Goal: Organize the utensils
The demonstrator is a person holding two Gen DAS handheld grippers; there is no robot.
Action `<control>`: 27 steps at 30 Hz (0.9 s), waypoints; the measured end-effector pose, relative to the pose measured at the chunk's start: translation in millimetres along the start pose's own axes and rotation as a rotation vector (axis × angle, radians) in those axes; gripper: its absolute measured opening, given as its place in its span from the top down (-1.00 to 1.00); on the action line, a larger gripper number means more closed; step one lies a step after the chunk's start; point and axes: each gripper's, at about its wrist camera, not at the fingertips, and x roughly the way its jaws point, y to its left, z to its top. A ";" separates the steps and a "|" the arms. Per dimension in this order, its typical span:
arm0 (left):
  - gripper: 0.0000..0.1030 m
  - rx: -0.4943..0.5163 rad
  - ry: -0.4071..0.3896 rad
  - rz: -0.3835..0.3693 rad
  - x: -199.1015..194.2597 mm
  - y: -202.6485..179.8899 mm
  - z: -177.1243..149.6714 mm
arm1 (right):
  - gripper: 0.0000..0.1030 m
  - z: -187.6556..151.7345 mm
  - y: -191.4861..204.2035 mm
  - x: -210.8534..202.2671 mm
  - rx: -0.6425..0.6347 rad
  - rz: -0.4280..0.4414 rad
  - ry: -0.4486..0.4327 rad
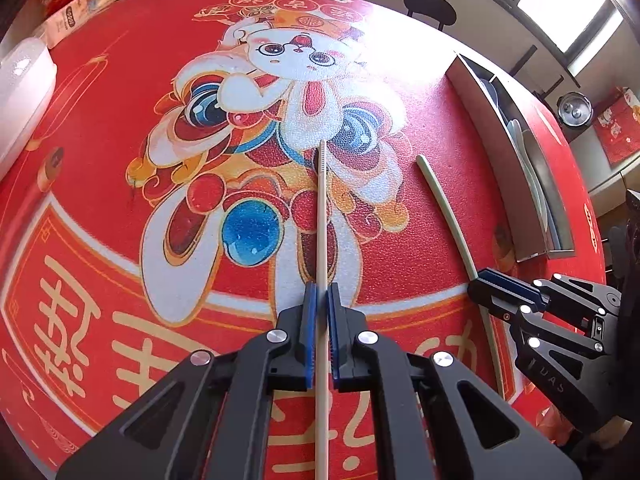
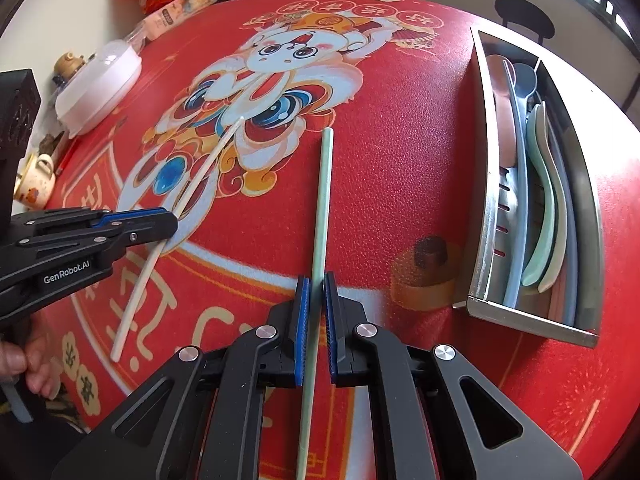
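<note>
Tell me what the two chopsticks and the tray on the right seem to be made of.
Cream chopstick: matte, uniform colour, ridged tip; likely plastic or melamine, possibly painted wood.
Green chopstick: smooth pale green, even colour; probably the same plastic-like material.
Tray: shiny, mirror-like grey walls with slotted holes; looks like stainless steel.

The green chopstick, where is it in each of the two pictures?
Left wrist view: the green chopstick lies right of centre, running down to the right gripper shut on it.
Right wrist view: the green chopstick runs up the middle from between the right gripper's blue pads.
Shared landmark: the steel utensil tray stands to its right in both.
</note>
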 end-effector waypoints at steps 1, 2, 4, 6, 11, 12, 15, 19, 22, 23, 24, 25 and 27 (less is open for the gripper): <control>0.85 0.007 -0.002 0.009 0.2 -1.6 -0.3 | 0.85 0.4 0.2 0.3 0.000 -0.002 0.000; 0.85 0.015 -0.004 0.020 -0.1 -3.3 -0.6 | 0.85 0.4 0.6 0.3 -0.003 -0.004 0.000; 0.85 0.025 -0.009 0.031 0.1 -5.0 -1.1 | 0.85 0.4 1.2 0.5 -0.006 -0.008 -0.002; 0.85 0.025 -0.014 0.028 0.4 -4.3 -1.0 | 0.85 0.9 1.3 0.7 -0.008 -0.010 -0.002; 0.85 0.039 -0.021 0.044 0.6 -7.7 -2.5 | 0.85 0.5 3.1 0.5 -0.011 -0.022 -0.004; 0.85 0.041 -0.024 0.048 0.7 -8.4 -3.1 | 0.85 0.6 3.7 0.7 -0.012 -0.026 -0.004; 0.85 0.049 -0.032 0.056 0.9 -9.4 -3.6 | 0.85 0.4 5.6 0.6 -0.015 -0.038 -0.004; 0.85 0.042 -0.042 0.047 0.6 -7.7 -4.5 | 0.85 -2.2 6.5 -0.2 -0.012 -0.044 -0.011; 0.85 0.046 -0.045 0.053 -0.2 -8.9 -5.2 | 0.85 -3.6 8.0 -0.5 -0.021 -0.056 -0.016; 0.85 0.049 -0.044 0.057 -0.5 -9.7 -5.5 | 0.85 -3.6 8.3 -0.6 -0.023 -0.058 -0.016; 0.85 0.052 -0.040 0.060 -0.7 -10.4 -5.5 | 0.85 -4.0 7.6 -1.0 -0.020 -0.055 -0.016; 0.85 0.049 -0.033 0.060 -1.0 -10.8 -5.4 | 0.85 -3.9 5.7 -1.2 -0.009 -0.044 -0.014; 0.85 0.033 -0.011 0.048 -1.4 -9.1 -3.1 | 0.86 -4.4 0.7 -1.9 0.021 -0.011 -0.012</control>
